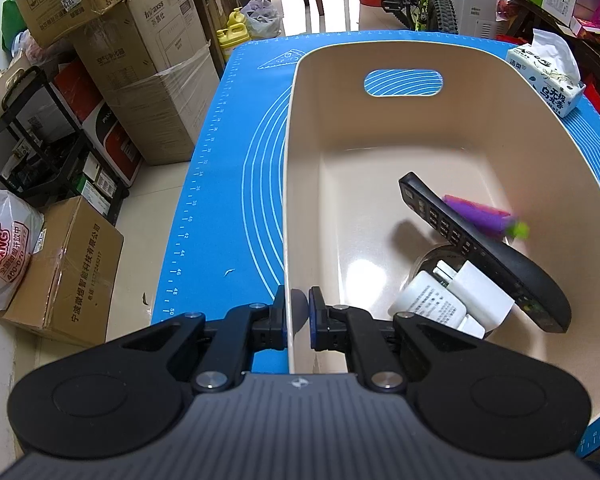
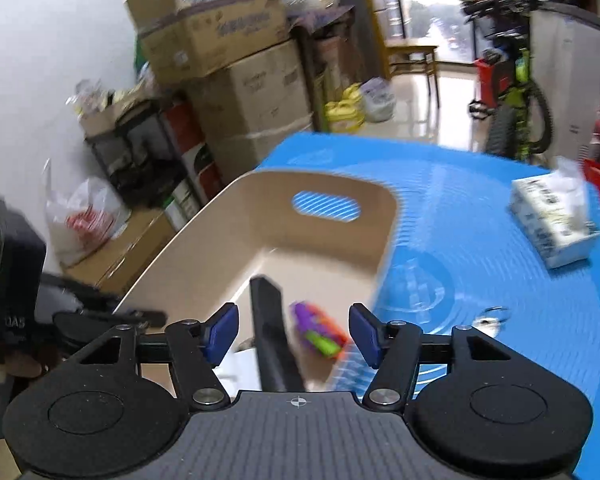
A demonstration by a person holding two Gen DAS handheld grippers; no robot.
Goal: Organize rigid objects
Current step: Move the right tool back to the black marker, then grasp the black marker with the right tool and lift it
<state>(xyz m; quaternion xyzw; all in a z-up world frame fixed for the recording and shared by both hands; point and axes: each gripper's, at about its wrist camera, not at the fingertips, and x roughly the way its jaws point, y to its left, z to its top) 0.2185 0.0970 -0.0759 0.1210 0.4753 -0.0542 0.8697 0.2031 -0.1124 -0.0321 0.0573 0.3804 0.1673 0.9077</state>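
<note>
A blue mat (image 1: 220, 184) was seen spread under a cream bin (image 1: 380, 152), its long axis running away from the cameras toward a handle slot. Inside, a black remote (image 1: 480, 252) was propped aslant, one end raised toward the bin's middle, over white chargers (image 1: 456, 300), with a blurred purple toy (image 1: 484, 218) behind it. The left gripper (image 1: 298, 312) was clamped on the bin's near wall; the right gripper (image 2: 292, 334) was held apart above the bin, nothing gripped
</note>
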